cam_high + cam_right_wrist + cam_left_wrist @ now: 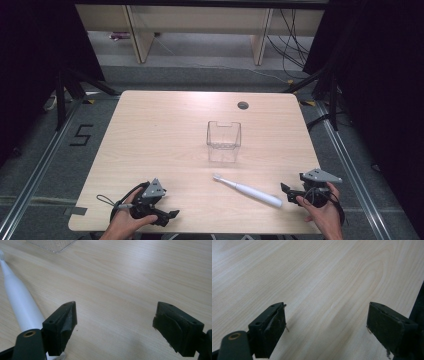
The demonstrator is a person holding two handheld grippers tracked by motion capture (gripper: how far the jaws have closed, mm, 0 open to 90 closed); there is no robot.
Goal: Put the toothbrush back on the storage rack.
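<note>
While both grippers rest low at the near edge of the bench (150,120), the white electric toothbrush (248,190) lies flat on the wood between them, closer to the right one. Its brush head points toward the middle of the bench and its thick handle end points at the right gripper (291,194), just beside it but not touching. In the right gripper view the toothbrush (20,305) runs along the left side, outside the left jaw, with its base passing down behind that jaw. The right gripper's (115,326) jaws stand wide apart with only bare wood between them.

Beyond the brush head, near the middle of the bench, stands a clear plastic box (223,141), upright and open at the top, well apart from the toothbrush; nothing lies between the two.

Farther left, the left gripper (172,215) sits in the person's left hand (125,225), well apart from the toothbrush. Its jaws are also spread wide and hold nothing, as the left gripper (325,327) view shows.

A small dark round hole (243,105) marks the far part of the bench.
</note>
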